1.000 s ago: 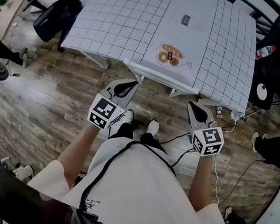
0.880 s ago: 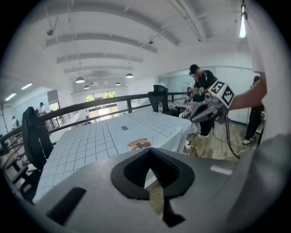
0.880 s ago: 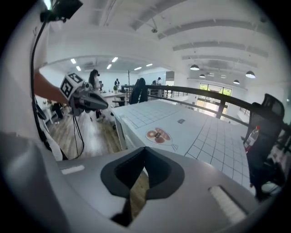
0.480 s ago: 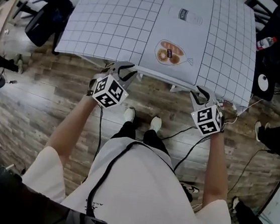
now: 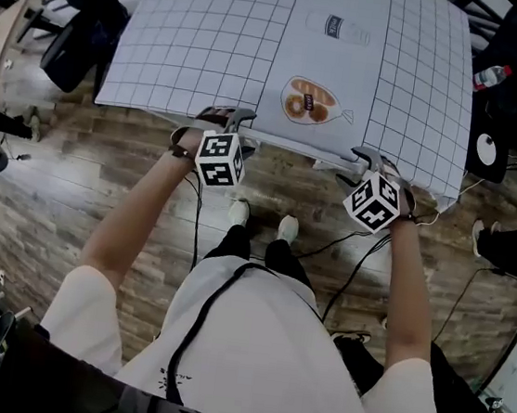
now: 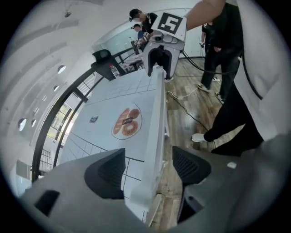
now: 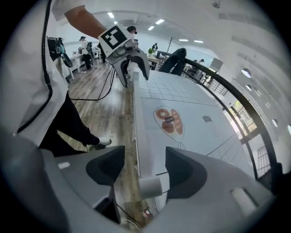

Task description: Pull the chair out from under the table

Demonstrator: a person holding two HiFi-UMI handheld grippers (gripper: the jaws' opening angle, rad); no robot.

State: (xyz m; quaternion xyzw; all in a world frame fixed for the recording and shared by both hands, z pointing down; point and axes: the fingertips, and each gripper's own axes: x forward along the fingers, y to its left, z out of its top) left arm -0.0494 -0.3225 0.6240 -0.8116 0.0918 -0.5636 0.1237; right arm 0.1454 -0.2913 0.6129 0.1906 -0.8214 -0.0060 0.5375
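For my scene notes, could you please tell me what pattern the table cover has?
Pale table cover with a dark square grid; clearest in the head view.

This looks like an open-plan office or research workspace rather than a home: a wood-look plank floor (image 5: 73, 197) runs under a table (image 5: 214, 36) covered with a gridded sheet printed with pictures, a black office chair (image 5: 77, 48) stands off its far corner, and loose cables (image 5: 314, 248) trail across the boards. The right gripper view shows a long, bright hall with recessed ceiling lights (image 7: 159, 21), people (image 7: 84, 45) standing by desks in the background, a black railing (image 7: 227, 86) along a glazed side and round openings (image 7: 246, 73) in the white wall
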